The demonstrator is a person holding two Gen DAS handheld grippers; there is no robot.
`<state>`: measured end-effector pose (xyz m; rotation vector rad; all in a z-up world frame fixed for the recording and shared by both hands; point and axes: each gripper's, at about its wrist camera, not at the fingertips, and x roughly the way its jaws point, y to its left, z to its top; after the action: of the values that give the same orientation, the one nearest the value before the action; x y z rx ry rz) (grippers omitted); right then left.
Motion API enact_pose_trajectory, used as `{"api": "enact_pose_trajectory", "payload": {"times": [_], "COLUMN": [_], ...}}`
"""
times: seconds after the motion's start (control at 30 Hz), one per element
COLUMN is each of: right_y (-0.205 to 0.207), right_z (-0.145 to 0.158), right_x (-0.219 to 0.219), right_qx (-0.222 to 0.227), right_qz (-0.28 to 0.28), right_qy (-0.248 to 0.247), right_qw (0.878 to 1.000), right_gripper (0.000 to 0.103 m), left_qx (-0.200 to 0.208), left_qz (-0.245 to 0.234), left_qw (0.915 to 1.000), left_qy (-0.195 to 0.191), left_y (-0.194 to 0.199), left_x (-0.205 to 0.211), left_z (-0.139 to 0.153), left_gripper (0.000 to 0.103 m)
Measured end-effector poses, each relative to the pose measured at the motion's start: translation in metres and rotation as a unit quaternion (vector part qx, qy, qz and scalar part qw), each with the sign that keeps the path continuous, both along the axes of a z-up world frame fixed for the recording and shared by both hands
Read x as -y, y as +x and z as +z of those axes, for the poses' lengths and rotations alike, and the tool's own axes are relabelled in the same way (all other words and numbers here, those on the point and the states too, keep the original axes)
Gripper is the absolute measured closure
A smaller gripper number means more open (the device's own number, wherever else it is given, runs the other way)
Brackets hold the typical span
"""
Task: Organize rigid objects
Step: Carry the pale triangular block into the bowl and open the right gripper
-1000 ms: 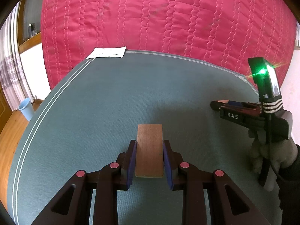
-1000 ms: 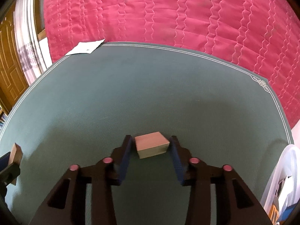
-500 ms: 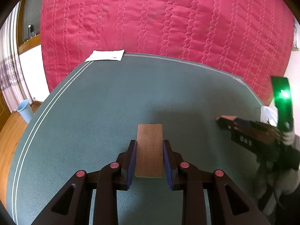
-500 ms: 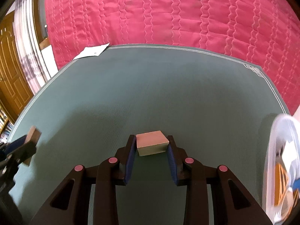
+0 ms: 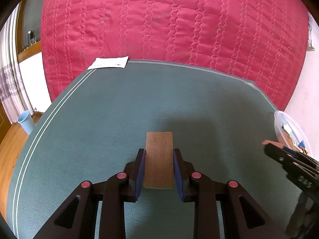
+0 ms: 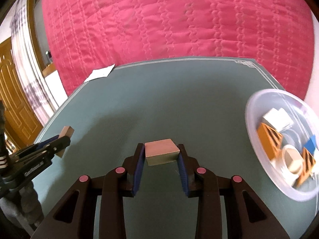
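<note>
My left gripper (image 5: 159,155) is shut on a flat brown wooden plank (image 5: 159,159) and holds it above the green mat (image 5: 119,109). My right gripper (image 6: 161,149) is shut on a pale wooden block (image 6: 161,153), also above the mat. A clear plastic bowl (image 6: 259,159) with several blocks and a white ring sits at the mat's right edge, just right of my right gripper; it shows in the left wrist view too (image 5: 279,117). The left gripper with its plank (image 6: 65,134) shows at the left of the right wrist view.
A white paper sheet (image 5: 108,62) lies at the mat's far left corner. A pink quilted bedspread (image 5: 169,23) rises behind the mat. A blue bin (image 5: 26,122) stands on the wooden floor to the left. A wooden door (image 6: 12,107) is at far left.
My right gripper closed on the pale block and has swung right, bringing the plastic bowl well into view. The left gripper still holds the plank, hardly moved.
</note>
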<state>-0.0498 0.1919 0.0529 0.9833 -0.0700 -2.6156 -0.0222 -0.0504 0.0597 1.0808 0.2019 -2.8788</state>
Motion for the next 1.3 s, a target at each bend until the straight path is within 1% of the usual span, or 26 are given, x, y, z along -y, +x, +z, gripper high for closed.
{"api": "enact_pose_trajectory", "payload": {"times": [0.2,0.37,0.5,0.63,0.8,0.97,1.1,1.23,1.3], "right_y": [0.021,0.037,0.044,0.046,0.042,0.038,0.035,0.03,0.028], "right_z": [0.008,0.01,0.012,0.016,0.016,0.016,0.013,0.007,0.004], "right_x": [-0.03,-0.063,-0.096,-0.124,-0.142,-0.155,-0.174,-0.186,-0.191], "right_qx": [-0.011,-0.014,-0.019,-0.027,-0.025,-0.036,-0.034,-0.03,-0.027], "right_qz": [-0.034,-0.069,-0.108,-0.144,-0.16,-0.186,-0.211,-0.218,-0.222], "right_qy": [-0.016,-0.023,-0.03,-0.037,-0.041,-0.022,-0.019,-0.011,-0.011], "right_qw": [0.999,0.997,0.993,0.989,0.986,0.982,0.977,0.975,0.975], "right_gripper": [0.07,0.07,0.07,0.07,0.07,0.07,0.07,0.069,0.069], "left_qx": [-0.003,0.0,0.0,0.0,0.003,0.008,0.013,0.018,0.022], "left_qz": [-0.004,-0.004,-0.006,-0.008,-0.01,-0.011,-0.012,-0.012,-0.019], "left_qw": [1.0,0.9999,0.9998,0.9996,0.9993,0.9993,0.9991,0.9986,0.9986], "left_qy": [-0.006,-0.016,-0.021,-0.027,-0.035,-0.035,-0.038,-0.047,-0.045], "left_y": [0.001,0.001,0.001,0.002,0.001,0.0,-0.002,-0.004,-0.005], "left_x": [-0.005,-0.009,-0.013,-0.017,-0.022,-0.024,-0.027,-0.035,-0.04], "left_z": [0.0,-0.003,-0.003,-0.004,-0.006,-0.007,-0.008,-0.008,-0.008], "left_gripper": [0.075,0.075,0.075,0.075,0.075,0.075,0.075,0.075,0.075]}}
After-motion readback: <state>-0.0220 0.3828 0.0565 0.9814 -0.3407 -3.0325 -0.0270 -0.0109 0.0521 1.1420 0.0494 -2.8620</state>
